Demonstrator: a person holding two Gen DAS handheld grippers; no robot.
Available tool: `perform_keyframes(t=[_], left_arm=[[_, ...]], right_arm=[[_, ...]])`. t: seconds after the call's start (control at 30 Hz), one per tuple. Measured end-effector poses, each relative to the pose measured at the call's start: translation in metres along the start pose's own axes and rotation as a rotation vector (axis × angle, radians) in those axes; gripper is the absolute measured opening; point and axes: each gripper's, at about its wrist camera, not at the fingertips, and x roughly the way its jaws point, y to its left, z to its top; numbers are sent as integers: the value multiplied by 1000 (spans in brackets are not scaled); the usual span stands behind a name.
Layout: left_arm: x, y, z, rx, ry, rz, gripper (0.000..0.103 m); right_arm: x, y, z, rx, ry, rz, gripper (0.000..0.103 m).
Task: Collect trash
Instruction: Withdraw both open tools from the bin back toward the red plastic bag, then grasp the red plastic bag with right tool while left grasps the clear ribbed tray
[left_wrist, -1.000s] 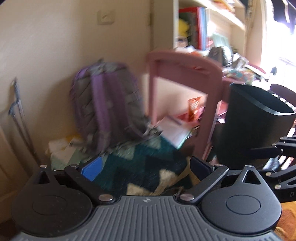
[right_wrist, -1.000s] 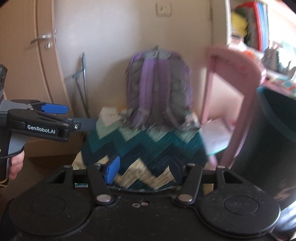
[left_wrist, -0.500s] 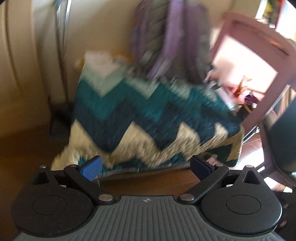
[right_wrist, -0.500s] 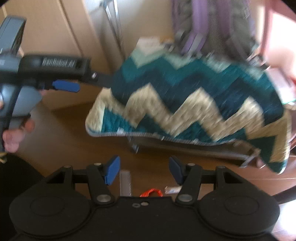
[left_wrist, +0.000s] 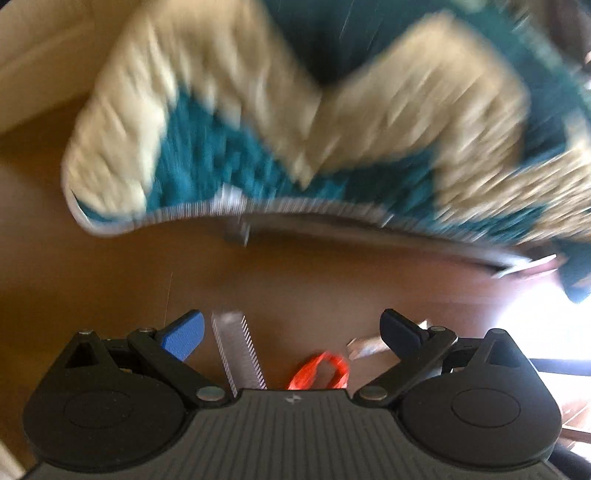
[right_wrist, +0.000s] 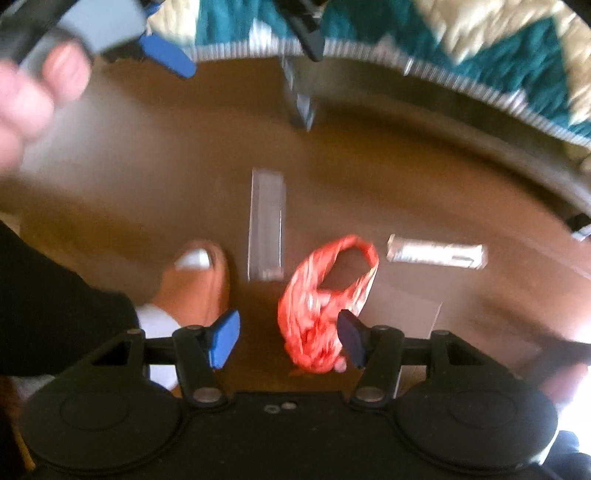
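Clearly we are only starting: nothing is collected, and all the trash is lying on the brown floor (right_wrist: 369, 166) below the quilt (left_wrist: 295, 129). We are holding the right claw (right_wrist: 288, 338) spread over the red bag (right_wrist: 317, 306), not touching it; the left claw (left_wrist: 291, 332) is spread and empty too. The clear sleeve (right_wrist: 266, 221) and silver wrapper (right_wrist: 436, 254) are lying just beyond.
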Motion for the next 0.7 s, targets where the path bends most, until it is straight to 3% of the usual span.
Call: perform_keyframes(t=[0.13,0.23,0.7], left_arm=[[66,15,-5,-55,168,63,102],[105,30,-8,-104,247,100,102],[222,56,-29,-180,410,178,102]], right_arm=[[44,2,-12,-42,102,30,58],[69,2,-16,-97,166,28,58],[167,-2,-27,-132,302,-10,58]])
